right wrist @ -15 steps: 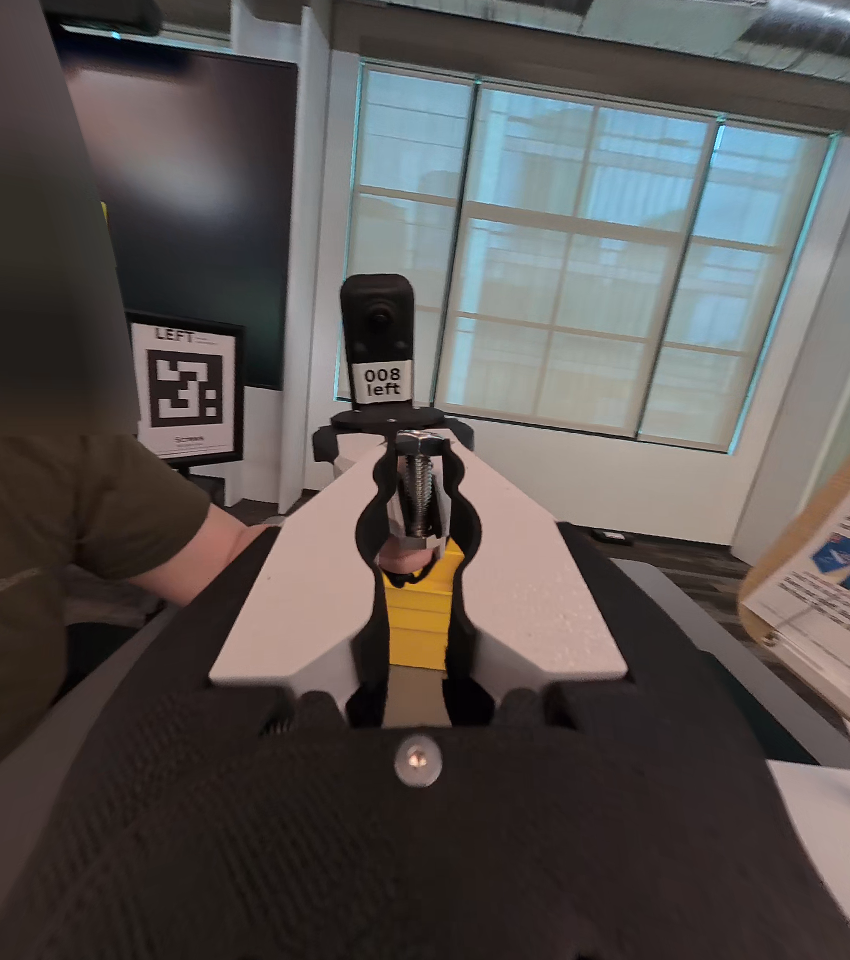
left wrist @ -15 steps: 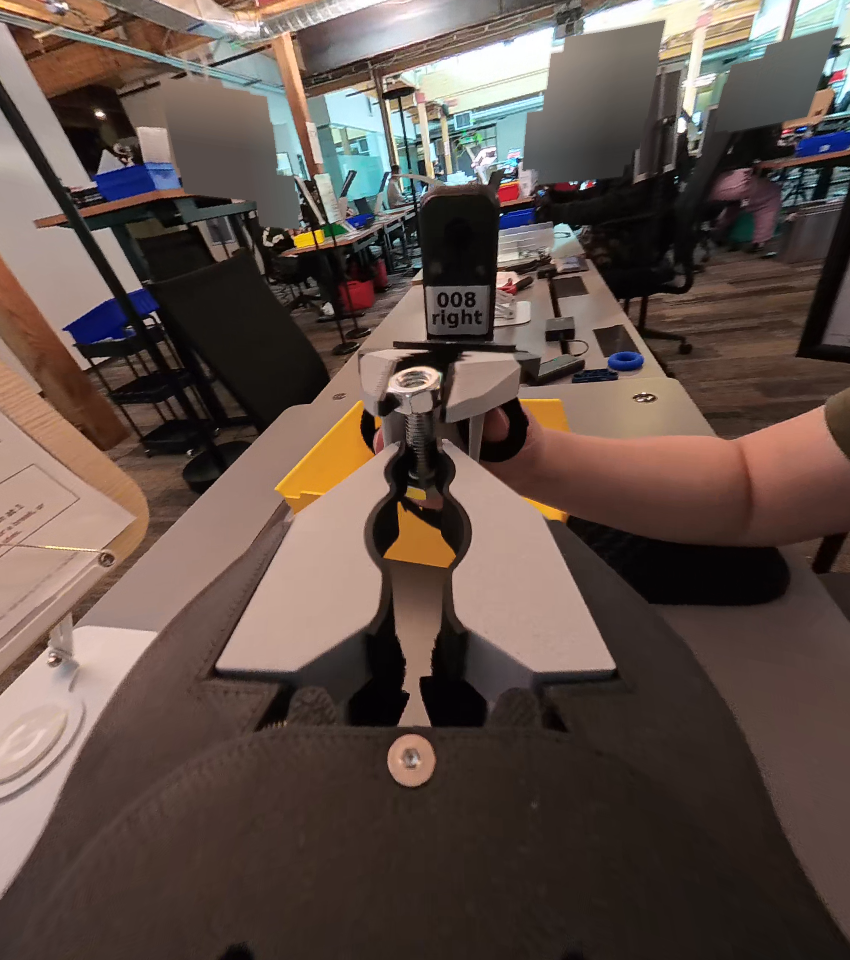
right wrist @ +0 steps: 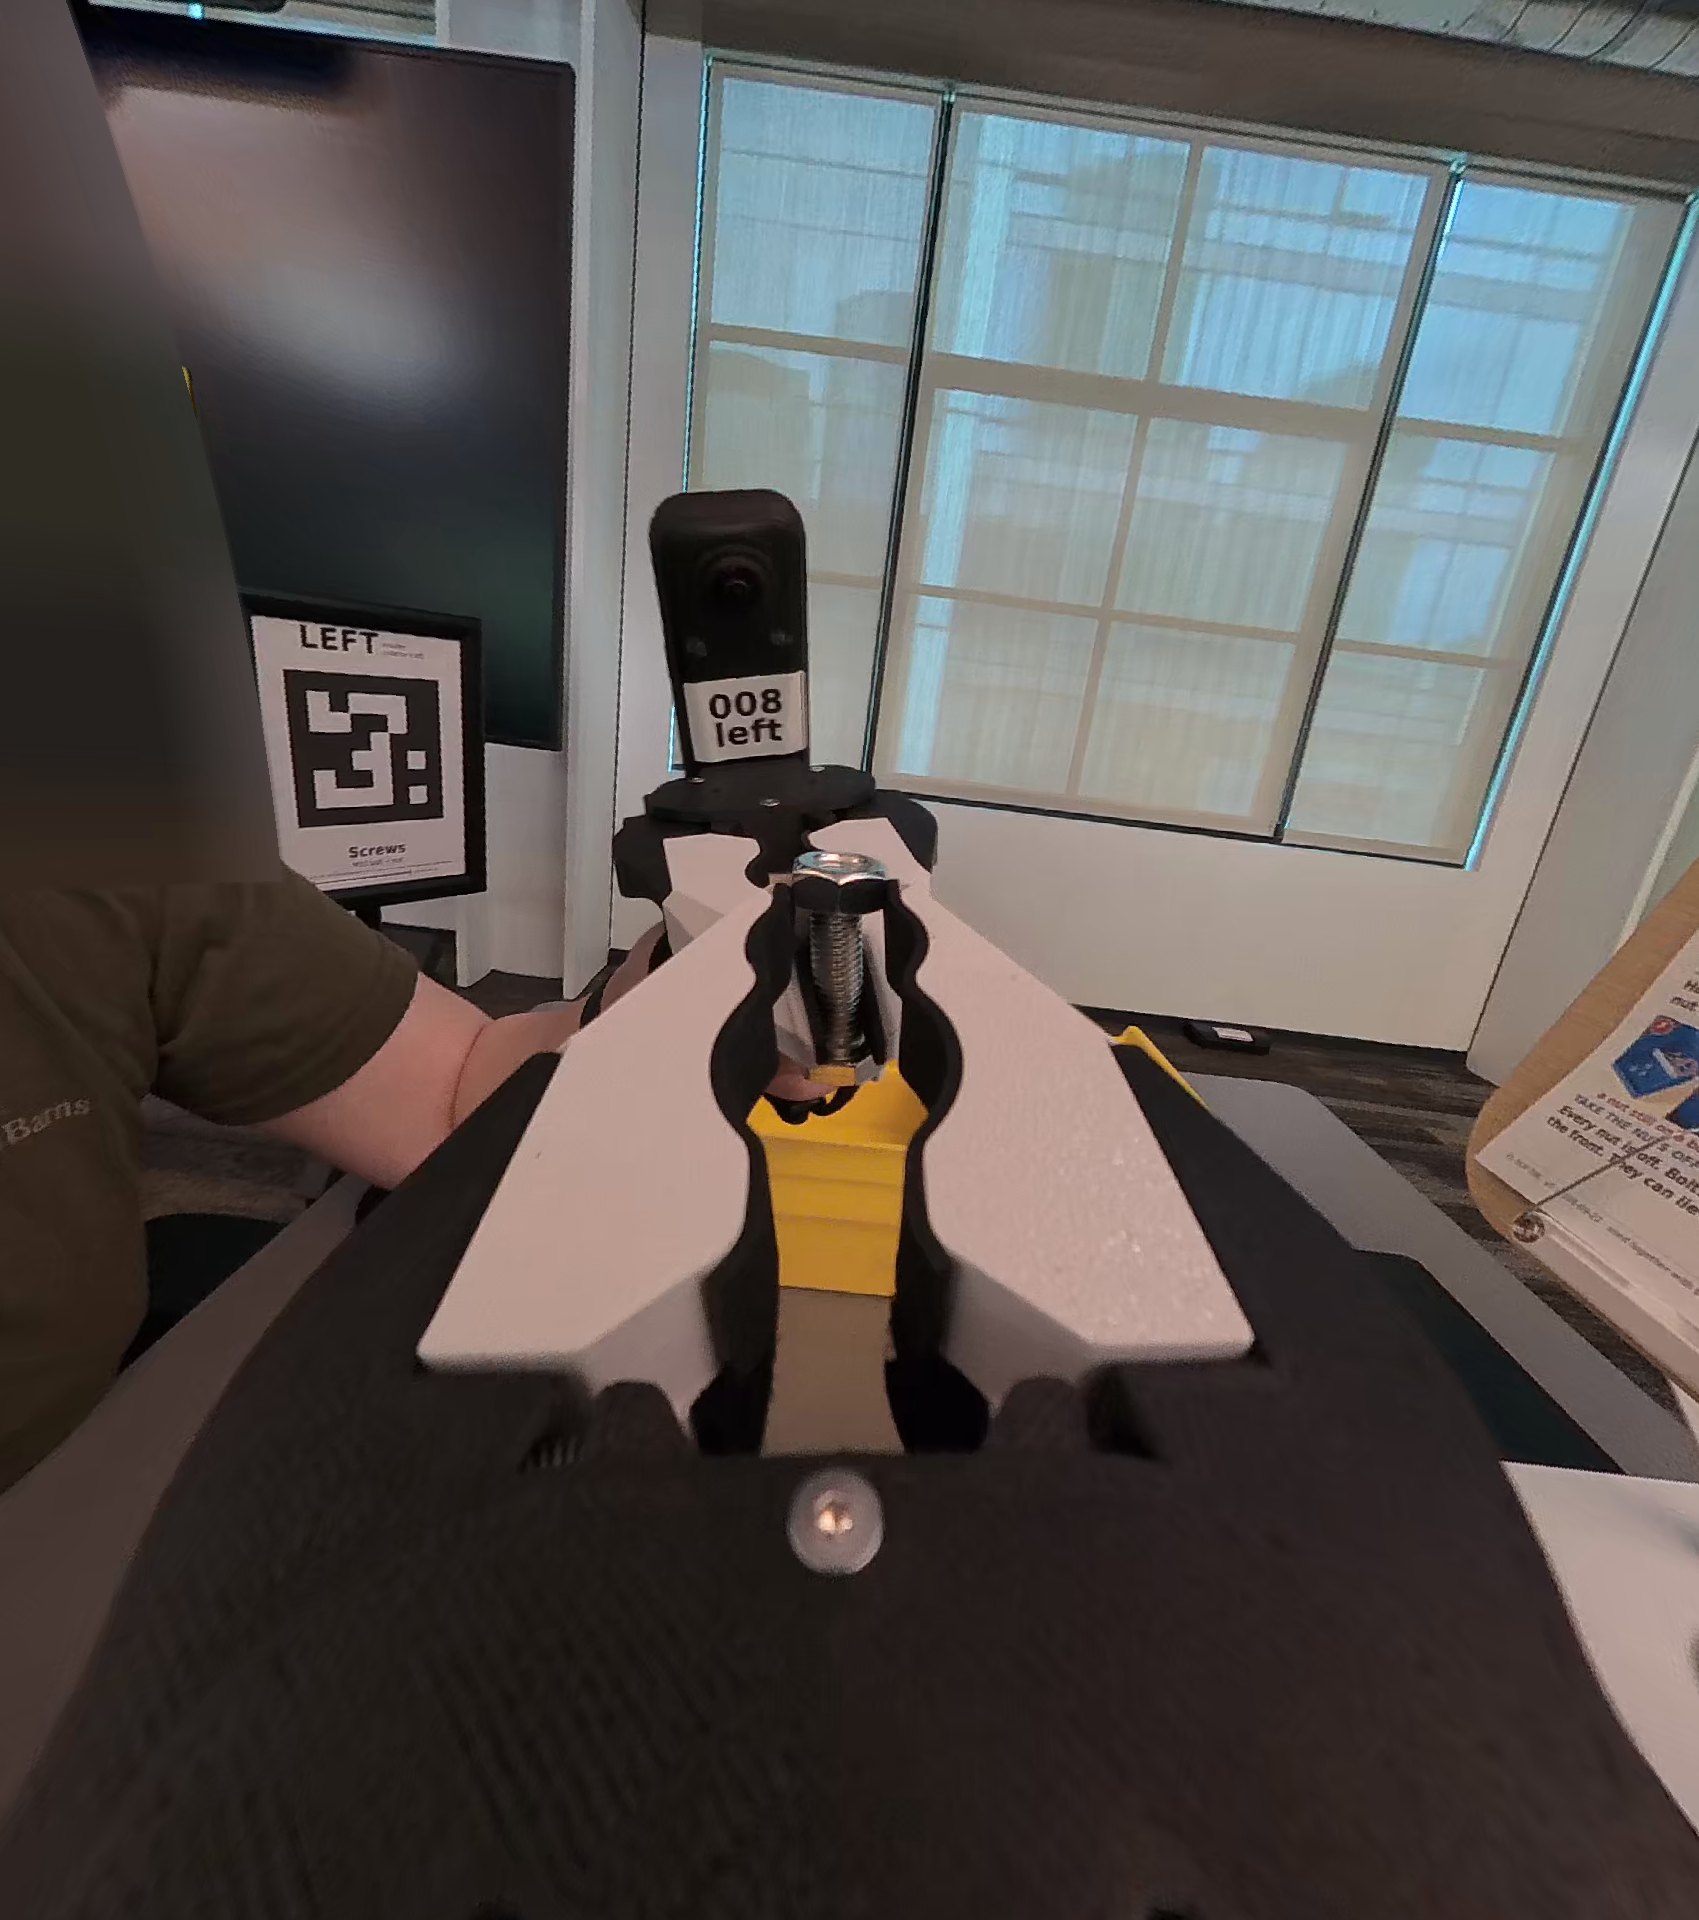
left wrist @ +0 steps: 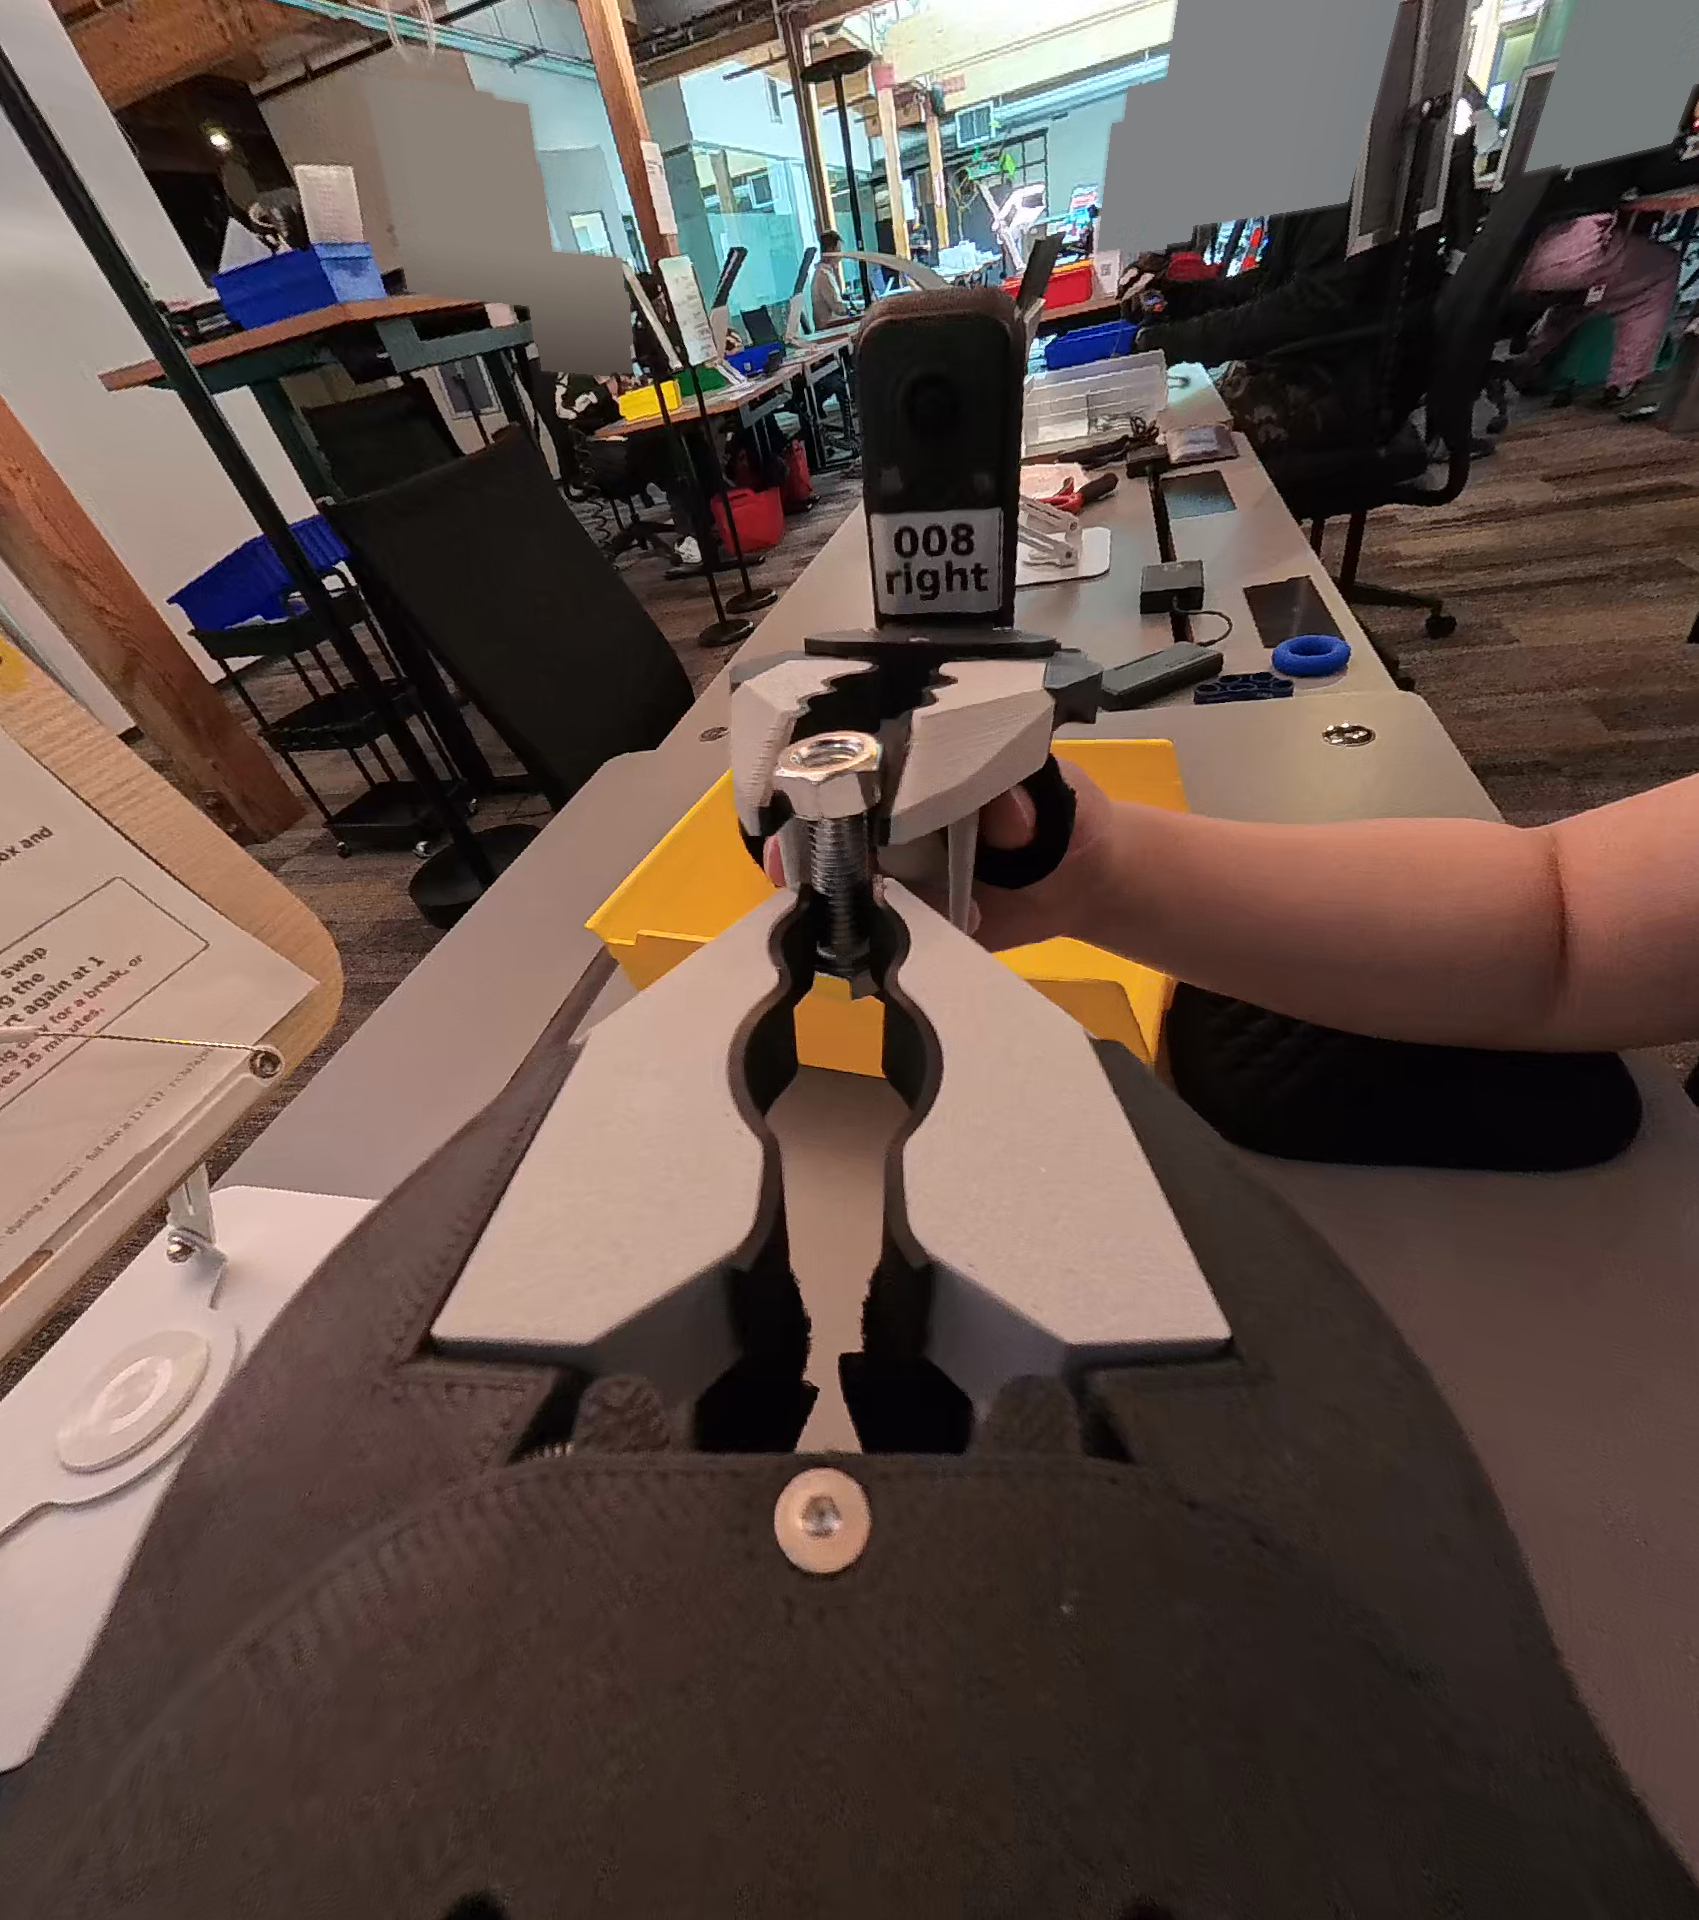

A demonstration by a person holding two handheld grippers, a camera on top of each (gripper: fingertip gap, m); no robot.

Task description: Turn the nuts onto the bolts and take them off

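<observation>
Nearest in the left wrist view, at 12 o'clock from the lens: left gripper (left wrist: 840,925), jaws clamped on the lower end of an upright bolt (left wrist: 837,883). Bolt head down between the fingertips, mostly hidden; threaded shank rising clear above them. On the top end of the shank, a nut (left wrist: 827,764), open hole facing up.

Just beyond, facing back from 12 o'clock: right gripper (left wrist: 824,805), jaws closed around that nut from the far side. Behind its handle at 1 o'clock, a hand (left wrist: 1021,873), with the forearm reaching in from 3 o'clock. Bolt and nut held in the air above a yellow bin (left wrist: 1125,790) on the grey table (left wrist: 1447,1351). A black pad (left wrist: 1396,1101) just beside the bin at 3 o'clock, under the forearm. At 9 o'clock, a printed sheet on a wooden board (left wrist: 305,987). Farther along the table at 1 o'clock, a blue ring (left wrist: 1310,655).

Same hold from the right wrist view: white fingertips pinching the nut at 12 o'clock, shank hanging down between the fingers, left gripper past it, gripping the bottom end. Farther off, a framed marker sign (right wrist: 372,743) at 10 o'clock and a large window (right wrist: 1188,468) from 12 to 2 o'clock.
</observation>
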